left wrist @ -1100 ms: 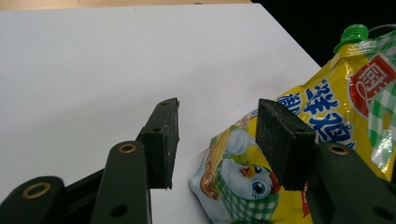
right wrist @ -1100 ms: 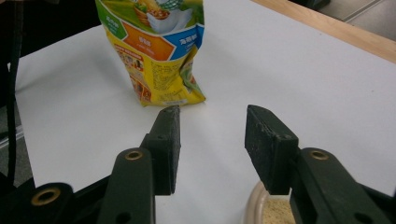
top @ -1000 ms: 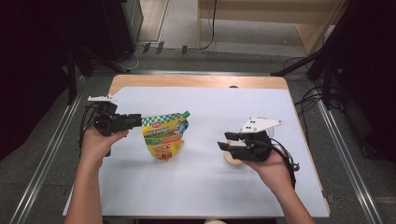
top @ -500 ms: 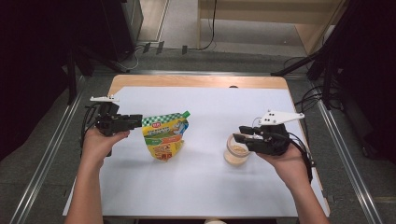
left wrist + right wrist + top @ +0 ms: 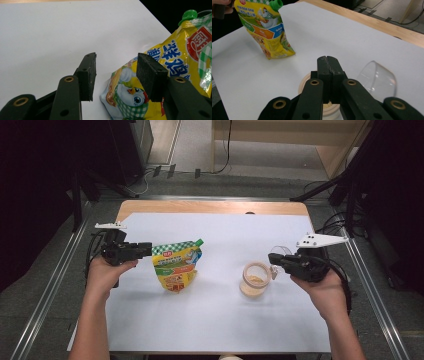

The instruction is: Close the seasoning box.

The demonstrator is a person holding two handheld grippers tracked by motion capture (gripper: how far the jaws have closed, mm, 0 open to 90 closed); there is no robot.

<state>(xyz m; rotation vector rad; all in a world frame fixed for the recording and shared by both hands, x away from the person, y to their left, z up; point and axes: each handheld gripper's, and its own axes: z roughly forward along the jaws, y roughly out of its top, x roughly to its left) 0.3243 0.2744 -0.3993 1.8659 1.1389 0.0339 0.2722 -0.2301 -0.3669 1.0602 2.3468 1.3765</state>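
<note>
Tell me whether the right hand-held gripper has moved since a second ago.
Yes. The right hand-held gripper has shifted right, off the small jar it covered, its jaws closing to shut; the pouch stayed put.

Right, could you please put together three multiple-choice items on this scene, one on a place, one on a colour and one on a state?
1. In the high view, where does the jar stand?
A. left of the pouch
B. right of the pouch
C. on top of the pouch

2. What colour is the pouch's cap?
A. red
B. green
C. white

3. How do the right gripper's jaws stand?
A. wide open
B. closed on the pouch
C. shut together

Answers:
1 B, the jar stands apart from the pouch, on its right.
2 B, the screw cap at the pouch's top corner is green.
3 C, in the right gripper view the two black jaws meet with no gap.
</note>
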